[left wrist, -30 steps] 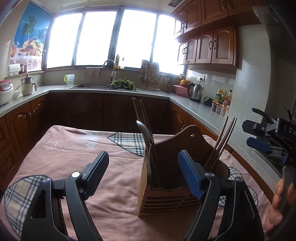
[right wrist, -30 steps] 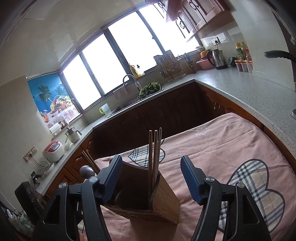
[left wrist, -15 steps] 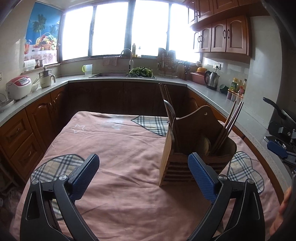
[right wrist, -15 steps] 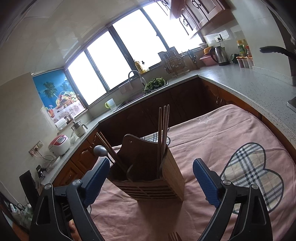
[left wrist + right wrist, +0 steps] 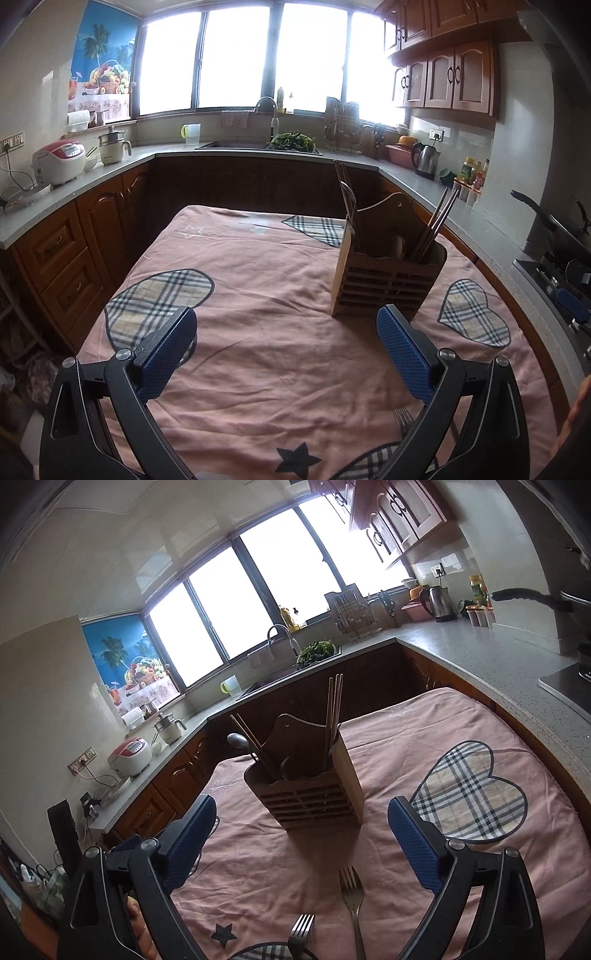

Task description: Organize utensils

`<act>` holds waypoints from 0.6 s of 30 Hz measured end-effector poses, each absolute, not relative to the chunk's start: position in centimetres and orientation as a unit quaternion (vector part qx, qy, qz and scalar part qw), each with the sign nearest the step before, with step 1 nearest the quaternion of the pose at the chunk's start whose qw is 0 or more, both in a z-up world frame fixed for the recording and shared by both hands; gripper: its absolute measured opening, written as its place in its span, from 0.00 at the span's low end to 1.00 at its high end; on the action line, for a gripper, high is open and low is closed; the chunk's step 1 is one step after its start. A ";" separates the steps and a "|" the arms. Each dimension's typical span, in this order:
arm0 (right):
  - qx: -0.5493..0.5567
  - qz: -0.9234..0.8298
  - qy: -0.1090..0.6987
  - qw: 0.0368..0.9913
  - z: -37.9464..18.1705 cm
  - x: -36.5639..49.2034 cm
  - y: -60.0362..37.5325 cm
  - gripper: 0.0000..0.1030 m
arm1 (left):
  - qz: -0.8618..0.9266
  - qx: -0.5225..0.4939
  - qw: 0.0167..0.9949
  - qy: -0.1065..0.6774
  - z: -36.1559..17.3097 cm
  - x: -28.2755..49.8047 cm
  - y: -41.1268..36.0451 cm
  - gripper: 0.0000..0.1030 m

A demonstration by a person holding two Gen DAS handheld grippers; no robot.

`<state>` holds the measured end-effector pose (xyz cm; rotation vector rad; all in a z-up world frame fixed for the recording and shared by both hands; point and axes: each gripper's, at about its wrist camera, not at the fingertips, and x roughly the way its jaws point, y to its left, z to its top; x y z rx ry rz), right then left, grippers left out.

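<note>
Two forks [image 5: 352, 897] lie on the pink cloth of the bench [image 5: 461, 716] in the right wrist view, one at about 6 o'clock of the wooden utensil holder [image 5: 314, 794], the other lower at 7 o'clock; the left wrist view shows only some tines [image 5: 402, 419] behind its right finger. That holder [image 5: 384, 286] is slatted in front with a tall curved back, standing upright at 1 o'clock of the left tongs [image 5: 286, 341]. In it stand chopsticks [image 5: 334, 716] at the right end, more chopsticks [image 5: 251, 738] and a metal spoon [image 5: 236, 740] at the left. Left tongs gape wide, empty. Right tongs [image 5: 301, 829] are still opening, nothing between their fingers.
</note>
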<state>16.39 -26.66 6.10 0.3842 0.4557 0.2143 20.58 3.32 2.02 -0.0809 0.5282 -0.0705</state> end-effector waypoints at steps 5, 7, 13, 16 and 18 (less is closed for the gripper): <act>0.174 0.103 0.196 0.960 8.8 13.0 -26.7 0.94 | -0.041 -0.044 0.969 0.240 4.2 17.3 6.5 0.97; 0.167 0.108 0.173 0.965 10.3 11.5 -26.2 0.96 | -0.034 -0.027 0.974 0.223 5.5 16.1 8.1 0.97; 0.157 0.141 0.110 0.971 14.8 8.0 -23.8 0.99 | 0.008 0.004 0.986 0.169 10.5 12.6 15.3 1.00; 0.164 0.163 0.091 0.969 16.7 7.5 -22.3 0.99 | 0.042 0.027 0.988 0.149 12.9 11.2 19.2 1.00; 0.165 0.185 0.082 0.965 18.0 7.5 -21.0 0.99 | 0.069 0.045 0.987 0.135 14.6 10.3 21.8 1.00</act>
